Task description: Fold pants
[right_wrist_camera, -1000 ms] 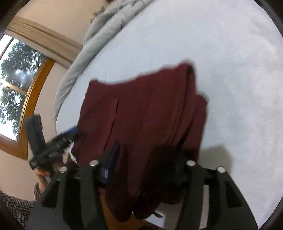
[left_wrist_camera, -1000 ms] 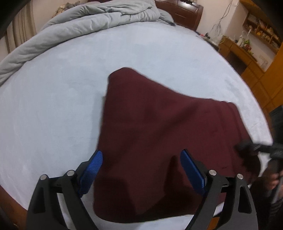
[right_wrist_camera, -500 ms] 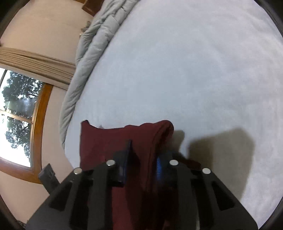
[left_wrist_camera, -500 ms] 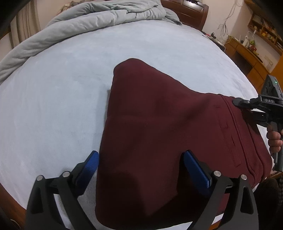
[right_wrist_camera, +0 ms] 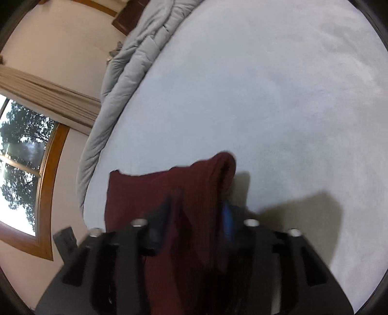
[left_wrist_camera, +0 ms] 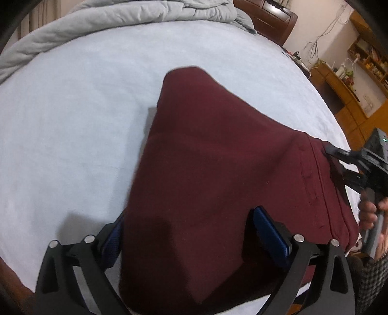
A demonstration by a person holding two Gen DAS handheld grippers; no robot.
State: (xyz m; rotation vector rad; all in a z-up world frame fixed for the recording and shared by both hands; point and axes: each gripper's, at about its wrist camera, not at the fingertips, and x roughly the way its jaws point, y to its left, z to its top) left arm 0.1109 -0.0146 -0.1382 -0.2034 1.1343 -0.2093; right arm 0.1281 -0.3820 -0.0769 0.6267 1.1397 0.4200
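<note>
Two claws work one garment. The left claw (left_wrist_camera: 191, 237) stands wide, its blue pads straddling the near edge of the maroon pants (left_wrist_camera: 218, 169); the left pad is partly hidden behind the cloth and the right pad shows above it, neither visibly pressing, so it seems to grip nothing. The pants lie directly ahead of this claw on the pale blue bed (left_wrist_camera: 72, 121), already doubled into a thick, soft slab whose long axis runs from just in front of the left claw off toward the right claw (left_wrist_camera: 339, 157). That claw, seen at the far right, bites the seamed band end. In its own view the right claw (right_wrist_camera: 196, 218) is closed narrow on a raised fold of pants (right_wrist_camera: 194, 189). The fabric looks heavy, matte, fleece-like. A rumpled grey quilt (left_wrist_camera: 121, 17) lies far beyond. The left claw seems nearer the free end for the next fold.
</note>
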